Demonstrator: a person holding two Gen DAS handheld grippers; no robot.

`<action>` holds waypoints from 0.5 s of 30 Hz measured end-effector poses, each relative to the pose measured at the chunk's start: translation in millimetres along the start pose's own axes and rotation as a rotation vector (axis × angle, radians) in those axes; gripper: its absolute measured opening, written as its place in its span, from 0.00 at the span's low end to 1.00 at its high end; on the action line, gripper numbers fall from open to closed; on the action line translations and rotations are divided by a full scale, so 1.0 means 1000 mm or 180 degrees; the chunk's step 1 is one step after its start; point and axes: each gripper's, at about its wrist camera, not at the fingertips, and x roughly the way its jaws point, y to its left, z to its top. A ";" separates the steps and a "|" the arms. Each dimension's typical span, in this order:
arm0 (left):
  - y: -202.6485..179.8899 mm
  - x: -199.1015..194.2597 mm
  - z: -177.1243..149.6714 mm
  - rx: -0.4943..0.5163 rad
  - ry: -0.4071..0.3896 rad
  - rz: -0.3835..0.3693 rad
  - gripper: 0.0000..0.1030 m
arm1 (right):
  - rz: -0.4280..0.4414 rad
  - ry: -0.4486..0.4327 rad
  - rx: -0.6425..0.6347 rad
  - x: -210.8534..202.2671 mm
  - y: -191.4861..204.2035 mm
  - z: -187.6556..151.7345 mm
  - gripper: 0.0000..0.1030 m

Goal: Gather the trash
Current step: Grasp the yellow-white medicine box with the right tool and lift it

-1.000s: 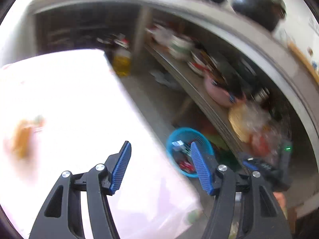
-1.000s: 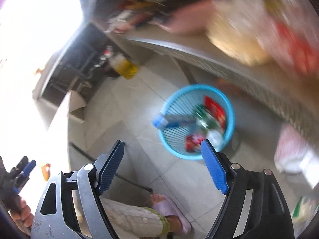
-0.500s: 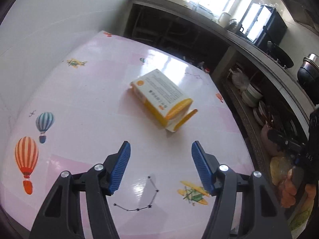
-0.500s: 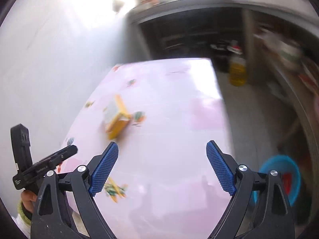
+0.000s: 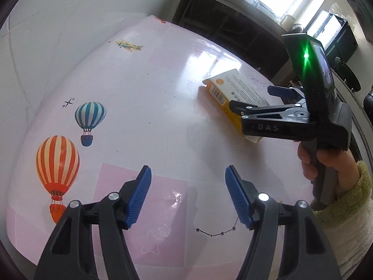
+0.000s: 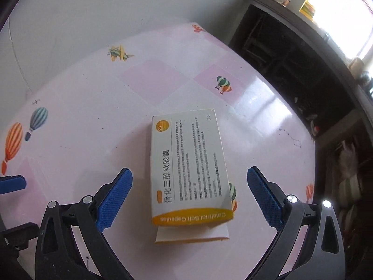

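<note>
in the left wrist view the left gripper (image 5: pixel 187 197) hangs wide open and empty over the pink tabletop (image 5: pixel 149 107), the medicine box (image 5: pixel 235 98) at 2 o'clock, while in the right wrist view the right gripper (image 6: pixel 190 198), open and empty, straddles this light, crushable carton (image 6: pixel 188 163), best pinched across its long sides.

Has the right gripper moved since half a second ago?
Yes. The right gripper has closed in on the medicine box, jaws open on either side of it; earlier the box lay farther ahead.
</note>
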 end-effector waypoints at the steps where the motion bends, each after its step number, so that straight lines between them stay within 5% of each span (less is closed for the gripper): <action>1: 0.000 0.002 0.001 -0.0008 0.0011 -0.0008 0.62 | -0.0007 0.0029 -0.0007 0.004 0.000 0.000 0.92; 3: -0.001 0.005 0.003 -0.0019 0.0028 -0.0019 0.62 | 0.0038 0.0100 0.0011 0.011 -0.002 -0.002 0.86; 5: -0.003 0.007 0.004 -0.0020 0.0044 -0.0032 0.62 | 0.0146 0.0185 0.0063 0.014 -0.001 0.000 0.66; 10: -0.007 0.008 0.007 0.0024 0.0052 -0.0068 0.62 | 0.0366 0.0040 0.0413 -0.008 -0.018 -0.011 0.66; 15: -0.015 0.006 0.014 0.0085 0.0028 -0.0137 0.62 | 0.0929 -0.0251 0.1178 -0.043 -0.070 -0.036 0.66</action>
